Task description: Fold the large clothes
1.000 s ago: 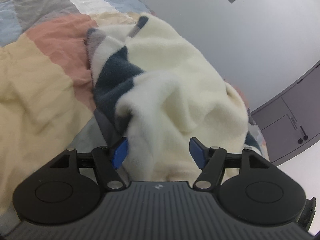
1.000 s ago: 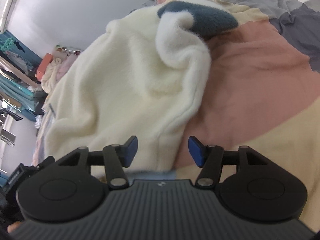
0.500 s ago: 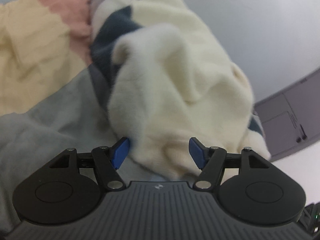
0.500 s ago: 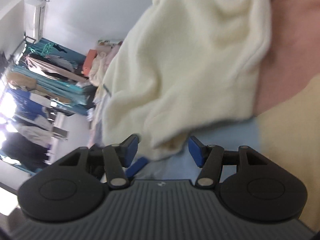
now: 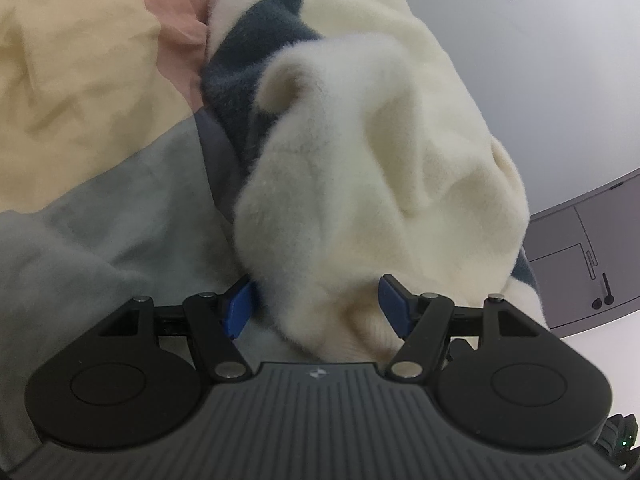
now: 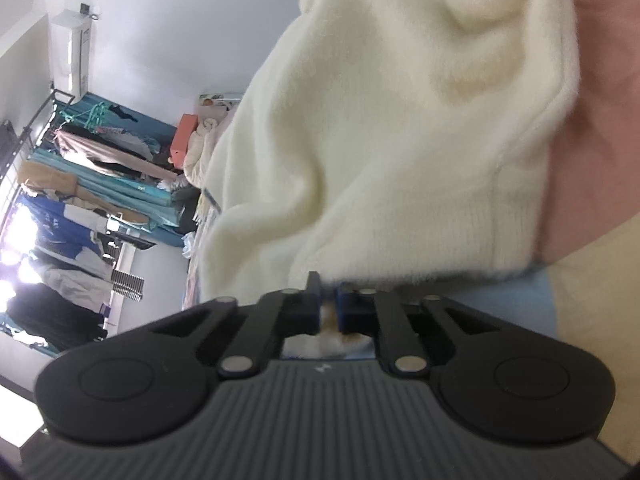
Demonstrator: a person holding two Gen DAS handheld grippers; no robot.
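A fluffy cream sweater [image 5: 380,152] with dark blue patches lies bunched on a patchwork bed cover [image 5: 80,92]. My left gripper [image 5: 316,308] is open, its blue fingers on either side of the sweater's near ribbed edge. In the right wrist view the sweater [image 6: 400,128] fills the middle. My right gripper [image 6: 329,300] is shut on the sweater's ribbed hem, with cream fabric pinched between the blue pads.
The bed cover has yellow, pink, grey and light blue [image 6: 536,292] patches. A grey cabinet [image 5: 592,256] stands at the right of the left wrist view. A clothes rack with hanging garments [image 6: 80,184] and an air conditioner [image 6: 74,52] stand beyond the bed.
My right gripper has closed on the sweater's hem. Both grippers have moved in closer to the sweater's near edge; the left stays open.
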